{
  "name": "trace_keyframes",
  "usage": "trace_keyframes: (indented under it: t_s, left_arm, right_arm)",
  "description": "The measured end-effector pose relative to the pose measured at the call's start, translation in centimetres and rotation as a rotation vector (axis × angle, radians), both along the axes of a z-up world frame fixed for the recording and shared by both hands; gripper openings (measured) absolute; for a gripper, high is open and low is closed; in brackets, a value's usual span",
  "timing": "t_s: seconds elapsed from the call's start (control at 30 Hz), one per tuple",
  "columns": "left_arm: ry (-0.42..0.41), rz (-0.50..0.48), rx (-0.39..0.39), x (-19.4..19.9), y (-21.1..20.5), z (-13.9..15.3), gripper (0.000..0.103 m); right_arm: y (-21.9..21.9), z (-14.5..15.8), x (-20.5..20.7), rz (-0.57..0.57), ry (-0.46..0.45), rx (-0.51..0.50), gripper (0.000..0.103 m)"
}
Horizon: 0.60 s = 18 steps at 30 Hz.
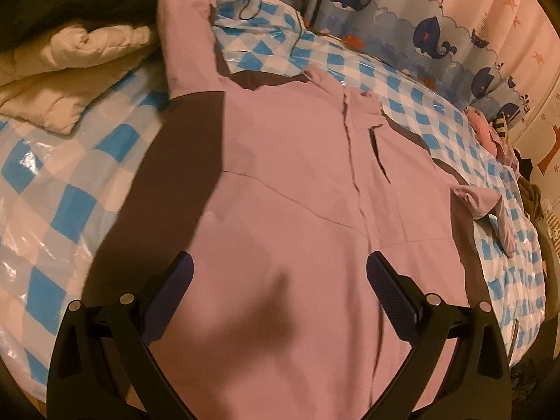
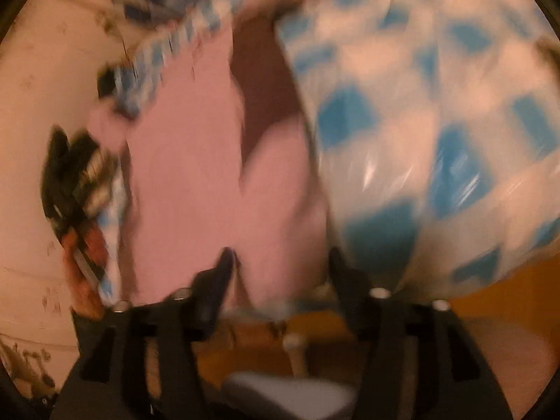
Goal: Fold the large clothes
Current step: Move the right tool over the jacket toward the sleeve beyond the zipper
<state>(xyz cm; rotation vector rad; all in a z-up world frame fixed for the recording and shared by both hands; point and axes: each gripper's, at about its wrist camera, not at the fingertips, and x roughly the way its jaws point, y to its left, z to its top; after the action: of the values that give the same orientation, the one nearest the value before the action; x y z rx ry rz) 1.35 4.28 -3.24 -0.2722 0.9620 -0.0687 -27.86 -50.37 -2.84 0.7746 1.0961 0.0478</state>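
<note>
Two grippers are seen above a pink jacket (image 1: 297, 175) spread on a blue-checked bed cover (image 1: 52, 210): left gripper (image 1: 280, 273) spread and empty, right gripper (image 2: 280, 262) likewise parted over its edge. A fresh grasp appears needed for the next fold.

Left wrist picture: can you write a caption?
Open left gripper above a pink jacket spread on the blue-checked bed cover.
</note>
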Motion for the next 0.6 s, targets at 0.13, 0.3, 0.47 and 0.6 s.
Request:
trace_keyframes:
  t_s: [0.13,0.3,0.47,0.6]
  left_arm:
    - [-0.006,-0.039,0.019,0.6,-2.8,0.0,0.095]
    - [-0.027,-0.095,0.053,1.5,-7.2,0.1,0.095]
    - [-0.049,-0.152,0.109,2.5,-10.7,-0.2,0.095]
    - [-0.055,-0.176,0.122,3.5,-11.9,-0.7,0.095]
  right_arm:
    - [-7.4,2.6,2.5,-0.187,-0.167,0.124,0.096]
    - [-15.5,-3.1,11.8,-0.381,-0.192,0.41,0.096]
    - [-18.1,-8.3,21.0,-0.455,-0.2,0.565,0.096]
    - [-19.3,-12.8,27.5,-0.515,-0.181,0.63,0.096]
